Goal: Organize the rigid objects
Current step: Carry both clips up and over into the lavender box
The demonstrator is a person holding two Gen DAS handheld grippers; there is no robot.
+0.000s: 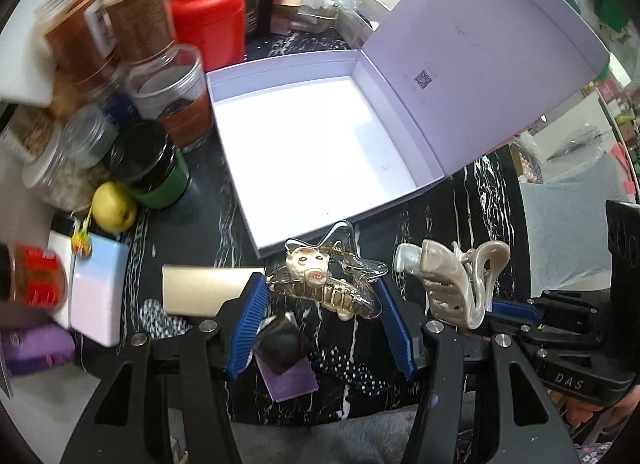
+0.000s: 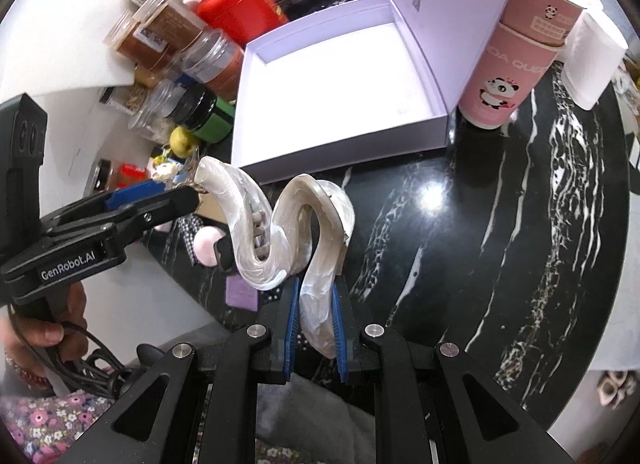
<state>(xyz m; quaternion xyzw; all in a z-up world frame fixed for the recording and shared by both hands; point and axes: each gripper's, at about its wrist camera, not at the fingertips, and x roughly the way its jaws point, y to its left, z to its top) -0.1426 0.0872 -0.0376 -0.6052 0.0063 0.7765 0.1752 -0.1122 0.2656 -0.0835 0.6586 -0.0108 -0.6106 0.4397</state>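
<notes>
My left gripper (image 1: 320, 284) is shut on a clear star-shaped hair claw (image 1: 326, 282) that bears a cream animal figure, held just in front of the near edge of an open lavender box (image 1: 256, 76). The box's white inside holds nothing and its lid stands up at the right. My right gripper (image 2: 315, 288) is shut on the handle of a pearly white wavy hair claw (image 2: 256, 240), lifted over the black marble table (image 2: 500, 224). In the left wrist view that pearly claw (image 1: 456, 284) hangs to the right of the star claw. The lavender box (image 2: 420, 76) lies beyond both.
Several jars (image 1: 176, 100), a red canister (image 1: 208, 20) and a yellow-green fruit (image 1: 114, 206) crowd the box's left side. Stacked pink paper cups (image 2: 512, 64) and a white roll (image 2: 592, 60) stand to its right. A gold card (image 1: 200, 288), a purple pad (image 1: 292, 380) and a pastel case (image 1: 98, 296) lie nearby.
</notes>
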